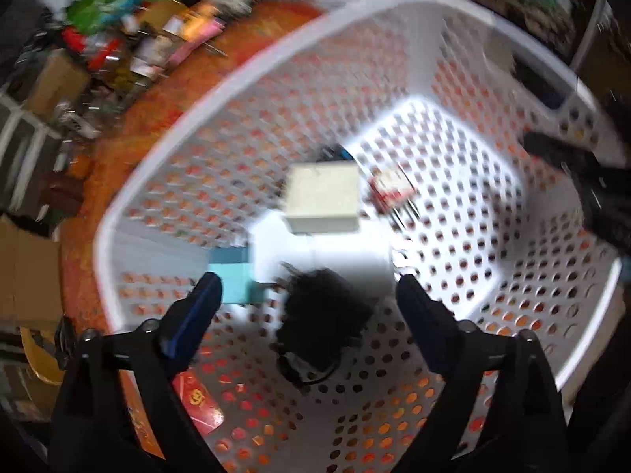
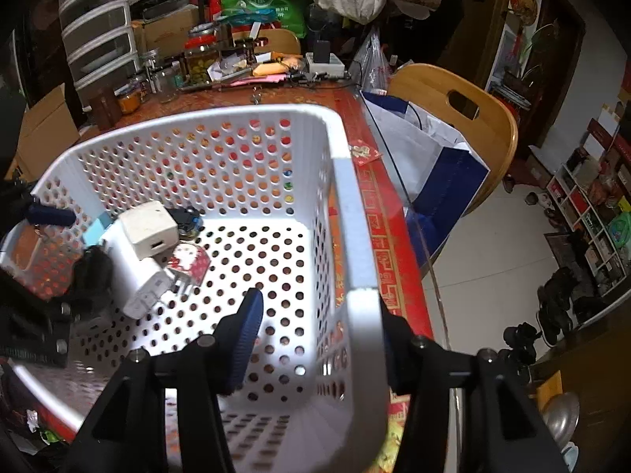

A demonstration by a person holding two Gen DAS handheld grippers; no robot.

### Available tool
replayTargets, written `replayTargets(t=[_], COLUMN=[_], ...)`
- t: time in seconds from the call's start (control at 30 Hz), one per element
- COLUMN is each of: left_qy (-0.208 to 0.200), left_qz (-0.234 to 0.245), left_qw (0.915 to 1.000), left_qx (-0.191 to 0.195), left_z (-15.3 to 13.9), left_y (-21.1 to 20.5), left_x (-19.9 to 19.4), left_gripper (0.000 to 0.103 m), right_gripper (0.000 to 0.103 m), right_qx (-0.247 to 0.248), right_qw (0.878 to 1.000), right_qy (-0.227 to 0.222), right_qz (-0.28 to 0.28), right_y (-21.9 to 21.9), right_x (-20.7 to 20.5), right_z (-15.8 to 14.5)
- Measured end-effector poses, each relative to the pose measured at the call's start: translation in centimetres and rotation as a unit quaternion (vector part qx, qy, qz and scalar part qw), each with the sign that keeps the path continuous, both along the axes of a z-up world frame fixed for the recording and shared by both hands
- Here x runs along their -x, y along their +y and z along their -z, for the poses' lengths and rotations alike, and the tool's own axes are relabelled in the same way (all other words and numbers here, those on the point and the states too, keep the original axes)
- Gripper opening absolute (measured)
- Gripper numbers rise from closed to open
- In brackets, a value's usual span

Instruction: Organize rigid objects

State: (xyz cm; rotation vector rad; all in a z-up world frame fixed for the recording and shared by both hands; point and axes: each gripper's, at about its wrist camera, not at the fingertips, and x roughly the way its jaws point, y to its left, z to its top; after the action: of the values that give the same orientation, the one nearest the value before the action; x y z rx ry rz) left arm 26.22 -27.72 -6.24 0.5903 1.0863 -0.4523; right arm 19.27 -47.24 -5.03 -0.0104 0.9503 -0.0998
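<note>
A white perforated basket (image 1: 276,59) (image 2: 339,181) stands on the red-orange table. It holds a white cube charger (image 1: 322,197) (image 2: 148,230), a white box (image 2: 134,276), a teal box (image 1: 230,278), a red-patterned item (image 1: 390,189) (image 2: 191,260) and a black object (image 1: 321,315) (image 2: 88,272). My left gripper (image 1: 309,287) is open over the basket, above the black object. My right gripper (image 2: 319,315) straddles the basket's right rim, one finger inside and one outside; whether it pinches the wall is unclear.
Jars (image 2: 199,61), boxes and papers crowd the far side of the table (image 2: 276,94). A drawer unit (image 2: 94,27) stands back left. A wooden chair (image 2: 461,98) with a white-blue paper bag (image 2: 426,157) sits right of the table. A red envelope (image 1: 197,402) lies beside the basket.
</note>
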Motion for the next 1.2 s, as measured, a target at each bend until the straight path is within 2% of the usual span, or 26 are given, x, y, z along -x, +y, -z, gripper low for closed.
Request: replayTargets(t=[0.07,0.1,0.13,0.2,0.27,0.37,0.47,0.53,0.63,0.73,0.87,1.03,1.2], left_qy=[-0.039,-0.048,-0.06,-0.086,-0.125,-0.165,-0.187,-0.218,-0.239,-0.241,-0.24,-0.221,-0.21], left_qz=[-0.013,-0.016,-0.02,-0.022,-0.034,-0.049,-0.063,-0.097,-0.139,-0.136,-0.099,-0.079,-0.084], left_qw=[0.9983,0.9967,0.9933,0.9841,0.9718,0.9554,0.9447,0.9396,0.9328,0.9326,0.9381,0.9463,0.9481], left_qx=[0.042,0.063,0.097,0.154,0.197,0.24,0.262,0.246,0.231,0.232,0.23,0.222,0.223], left_z=[-2.5,-3.4,-4.7,-6.8,-8.7,-10.4,-11.1,-11.0,-10.7,-10.7,-10.9,-9.5,-8.9], left_y=[1.7,2.4,3.6,5.9,8.6,12.6,16.0,18.8,22.3,23.5,21.6,17.8,17.6], left_x=[1.0,1.6,2.4,4.1,6.4,10.1,13.9,16.9,21.0,24.4,27.0,27.2,26.5], left_gripper=[0.101,0.103,0.103,0.103,0.103,0.103,0.103,0.103,0.103,0.103,0.103,0.103,0.103], right_gripper=[0.055,0.064,0.079,0.094,0.097,0.1,0.1,0.1,0.1,0.1,0.1,0.1,0.1], right_qx=[0.007,0.007,0.005,0.002,0.003,0.013,0.01,0.011,0.002,-0.016,-0.003,-0.002,-0.014], right_qw=[1.0,0.999,0.998,0.996,0.993,0.988,0.983,0.979,0.978,0.979,0.981,0.985,0.986], right_qy=[-0.025,-0.036,-0.053,-0.087,-0.119,-0.151,-0.183,-0.205,-0.21,-0.201,-0.194,-0.172,-0.164], right_qz=[0.009,0.012,0.014,0.01,0.002,-0.005,-0.007,-0.007,-0.003,0.003,0.004,-0.002,0.0], right_y=[0.2,0.3,0.7,1.6,3.4,6.3,8.8,10.7,12.3,13.2,14.6,14.9,14.2], right_x=[1.5,2.2,3.4,5.3,7.7,10.3,12.8,15.5,18.9,22.1,24.6,24.6,24.1], right_z=[-1.6,-2.3,-3.2,-4.8,-6.1,-7.1,-8.0,-8.4,-8.9,-9.2,-8.9,-8.0,-7.5])
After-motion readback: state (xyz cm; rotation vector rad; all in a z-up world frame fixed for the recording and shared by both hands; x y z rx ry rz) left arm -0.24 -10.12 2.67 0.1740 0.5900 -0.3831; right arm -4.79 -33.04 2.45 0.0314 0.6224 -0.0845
